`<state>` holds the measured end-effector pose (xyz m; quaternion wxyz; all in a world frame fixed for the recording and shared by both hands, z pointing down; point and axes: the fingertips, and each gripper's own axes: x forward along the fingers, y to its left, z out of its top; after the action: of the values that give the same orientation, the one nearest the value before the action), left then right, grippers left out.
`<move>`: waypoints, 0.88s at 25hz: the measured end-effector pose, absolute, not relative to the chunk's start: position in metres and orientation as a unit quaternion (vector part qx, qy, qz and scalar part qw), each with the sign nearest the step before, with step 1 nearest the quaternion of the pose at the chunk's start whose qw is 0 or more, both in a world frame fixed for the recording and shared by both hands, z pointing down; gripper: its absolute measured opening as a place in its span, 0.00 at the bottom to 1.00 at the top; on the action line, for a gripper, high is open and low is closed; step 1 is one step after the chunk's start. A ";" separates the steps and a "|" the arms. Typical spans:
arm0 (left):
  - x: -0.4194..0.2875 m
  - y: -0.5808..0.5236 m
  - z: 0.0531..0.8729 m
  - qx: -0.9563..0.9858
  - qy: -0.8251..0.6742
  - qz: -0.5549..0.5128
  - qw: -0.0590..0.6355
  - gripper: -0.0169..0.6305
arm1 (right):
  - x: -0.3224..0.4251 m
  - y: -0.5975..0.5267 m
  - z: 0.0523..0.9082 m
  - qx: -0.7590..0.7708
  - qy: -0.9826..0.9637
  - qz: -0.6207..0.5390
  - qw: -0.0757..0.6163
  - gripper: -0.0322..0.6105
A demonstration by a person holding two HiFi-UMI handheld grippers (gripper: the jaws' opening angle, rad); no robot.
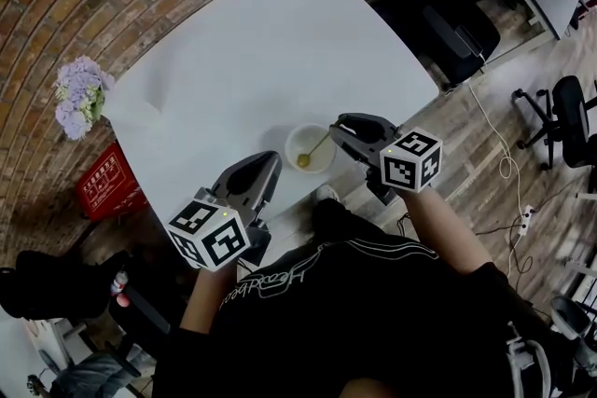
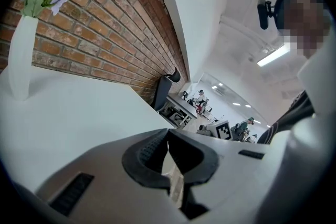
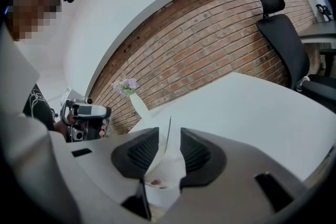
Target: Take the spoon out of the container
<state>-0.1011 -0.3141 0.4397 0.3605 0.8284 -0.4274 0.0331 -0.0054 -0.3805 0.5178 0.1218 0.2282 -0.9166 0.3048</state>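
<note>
A round white container (image 1: 291, 143) stands near the front edge of the white table (image 1: 252, 51). A spoon (image 1: 315, 149) rests in it, its yellowish bowl down and its thin handle slanting up to the right. My right gripper (image 1: 338, 128) hovers at the container's right rim. In the right gripper view its jaws stand open (image 3: 168, 132), with the spoon handle (image 3: 169, 128) upright between them and a gap on each side, and the container (image 3: 167, 178) below. My left gripper (image 1: 270, 161) sits left of the container at the table's edge, its tips together (image 2: 168, 132) and nothing between them.
A white vase of purple flowers (image 1: 79, 98) stands at the table's far left corner by the brick wall. A red box (image 1: 110, 180) lies on the floor to the left. A black office chair (image 1: 448, 23) stands beyond the table's right side. The person's torso fills the bottom.
</note>
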 end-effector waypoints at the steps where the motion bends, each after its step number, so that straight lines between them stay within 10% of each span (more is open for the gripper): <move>1: -0.102 -0.314 0.441 0.827 -0.428 0.033 0.362 0.03 | -0.007 -0.381 0.519 0.228 -0.917 0.305 0.122 0.21; 22: -0.099 -0.304 0.448 0.821 -0.430 0.036 0.374 0.03 | -0.012 -0.373 0.517 0.222 -0.916 0.318 0.101 0.05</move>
<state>-0.0993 -0.3038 0.4475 0.3742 0.8209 -0.4298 0.0359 -0.0122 -0.3735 0.5173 0.1008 0.2215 -0.9163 0.3180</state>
